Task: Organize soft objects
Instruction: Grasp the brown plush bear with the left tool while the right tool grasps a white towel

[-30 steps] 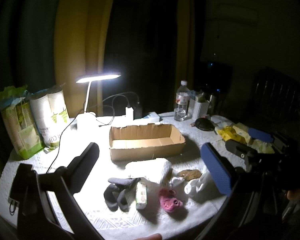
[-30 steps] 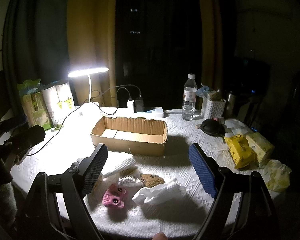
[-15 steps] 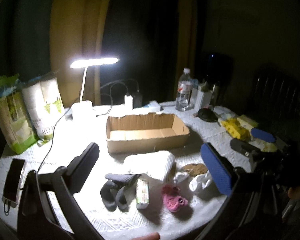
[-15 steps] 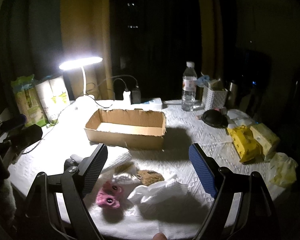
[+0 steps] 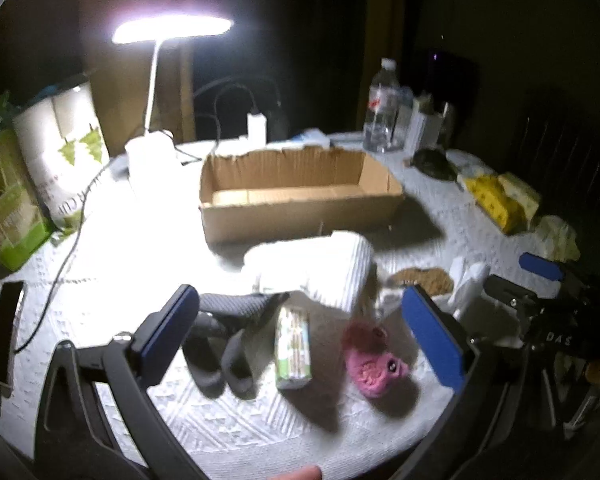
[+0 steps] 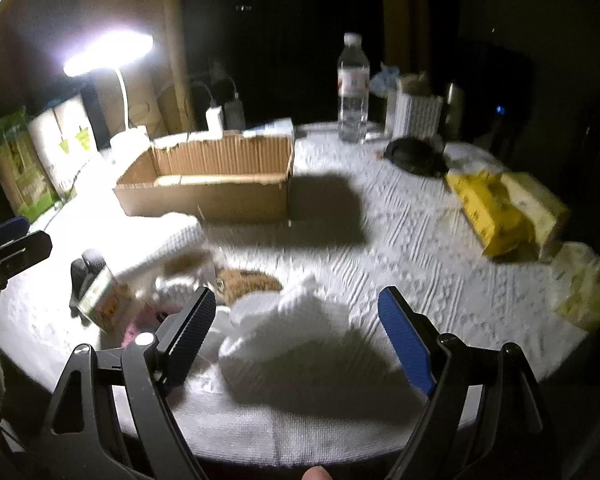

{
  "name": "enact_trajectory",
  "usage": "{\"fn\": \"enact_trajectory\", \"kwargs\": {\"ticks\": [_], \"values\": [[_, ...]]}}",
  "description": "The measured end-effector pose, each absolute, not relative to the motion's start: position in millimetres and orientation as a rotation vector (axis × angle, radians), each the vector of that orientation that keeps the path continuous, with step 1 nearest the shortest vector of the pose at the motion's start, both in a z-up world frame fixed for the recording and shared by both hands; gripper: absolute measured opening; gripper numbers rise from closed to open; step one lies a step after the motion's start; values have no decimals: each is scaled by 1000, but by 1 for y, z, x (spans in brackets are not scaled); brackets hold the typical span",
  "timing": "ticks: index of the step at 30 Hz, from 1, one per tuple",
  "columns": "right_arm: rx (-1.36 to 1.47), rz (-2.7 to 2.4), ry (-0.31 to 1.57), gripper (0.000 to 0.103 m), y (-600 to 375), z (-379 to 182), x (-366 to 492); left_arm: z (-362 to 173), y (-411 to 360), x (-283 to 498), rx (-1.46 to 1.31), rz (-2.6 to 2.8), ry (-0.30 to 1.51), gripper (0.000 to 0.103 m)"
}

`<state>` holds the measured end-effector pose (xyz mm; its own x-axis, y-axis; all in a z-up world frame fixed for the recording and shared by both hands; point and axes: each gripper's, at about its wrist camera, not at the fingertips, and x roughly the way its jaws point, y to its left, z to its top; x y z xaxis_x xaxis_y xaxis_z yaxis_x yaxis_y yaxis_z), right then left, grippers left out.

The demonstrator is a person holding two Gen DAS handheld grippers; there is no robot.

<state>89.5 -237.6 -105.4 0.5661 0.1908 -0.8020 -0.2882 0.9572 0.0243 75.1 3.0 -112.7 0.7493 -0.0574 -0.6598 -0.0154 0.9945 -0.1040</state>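
Both grippers, left (image 5: 300, 330) and right (image 6: 296, 326): fingers (image 6: 406, 340) spread, empty. White cloth (image 6: 284, 320) between right fingers; box (image 6: 208, 178) beyond, empty. Risk: snagging neighbouring brown pad (image 6: 248, 280), blur spoiling aim.

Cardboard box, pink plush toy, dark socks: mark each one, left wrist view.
cardboard box (image 5: 300, 216), left wrist view, front wall.
pink plush toy (image 5: 374, 364), left wrist view, middle of body.
dark socks (image 5: 228, 356), left wrist view, between the pair.

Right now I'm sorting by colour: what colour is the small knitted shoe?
Pink, clearest in the left wrist view: the knitted shoe.
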Motion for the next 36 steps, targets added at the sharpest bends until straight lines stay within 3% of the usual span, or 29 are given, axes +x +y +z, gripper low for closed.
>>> {"fn": "enact_trajectory", "kwargs": {"ticks": [16,17,19,21,23,36], "values": [[-35,406,1075,86,-239,-169,111,-137,-47,112,-7,-58,836,102],[-24,419,1073,80,-241,-171,113,-137,-51,114,1,-62,838,102],[-4,438,1067,57,-244,-172,115,-137,-60,118,20,-68,844,102],[14,462,1060,25,-250,-172,119,-138,-69,123,34,-75,851,102],[26,481,1048,11,-256,-170,120,-139,-78,128,45,-83,858,102],[62,399,957,7,-328,-143,140,-155,-136,168,104,-168,911,102]]}}
